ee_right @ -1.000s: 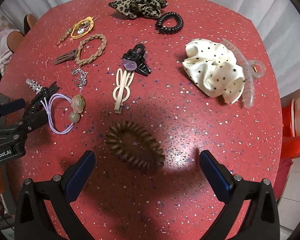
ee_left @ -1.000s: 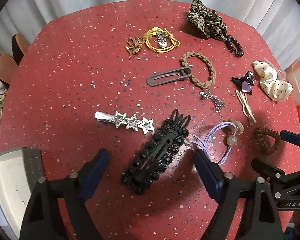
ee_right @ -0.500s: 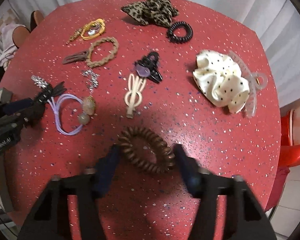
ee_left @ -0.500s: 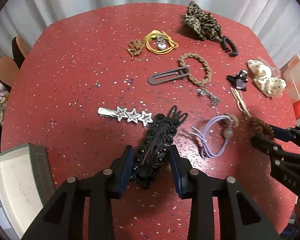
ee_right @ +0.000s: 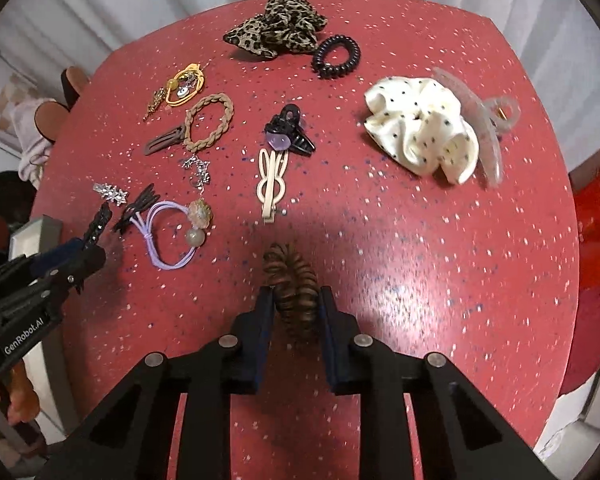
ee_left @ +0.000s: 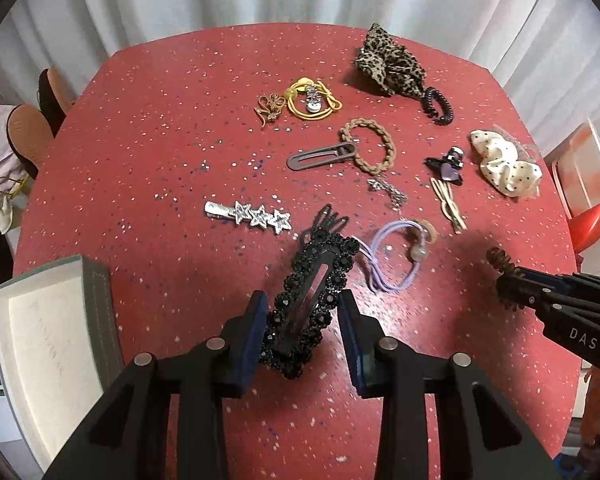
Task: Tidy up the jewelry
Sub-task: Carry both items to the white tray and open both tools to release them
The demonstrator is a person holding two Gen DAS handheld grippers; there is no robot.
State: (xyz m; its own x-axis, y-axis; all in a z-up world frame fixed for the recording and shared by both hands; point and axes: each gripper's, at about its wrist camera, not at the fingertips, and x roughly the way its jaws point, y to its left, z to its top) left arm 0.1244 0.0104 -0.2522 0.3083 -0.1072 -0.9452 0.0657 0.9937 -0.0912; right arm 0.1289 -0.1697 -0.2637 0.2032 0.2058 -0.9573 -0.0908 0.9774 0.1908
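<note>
Nearby, open box (ee_left: 40, 344), nothing visible inside

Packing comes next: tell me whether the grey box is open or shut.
Open. The grey box shows its pale lining in the left wrist view, with no lid over it and nothing visible inside.

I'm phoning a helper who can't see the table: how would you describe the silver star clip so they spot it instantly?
Start at the red speckled table and look toward the open white box at its edge. Just beyond the box, near the black beaded clip, lies the silver star clip. It alone is a flat metal bar carrying three glittery stars in a row.
</note>
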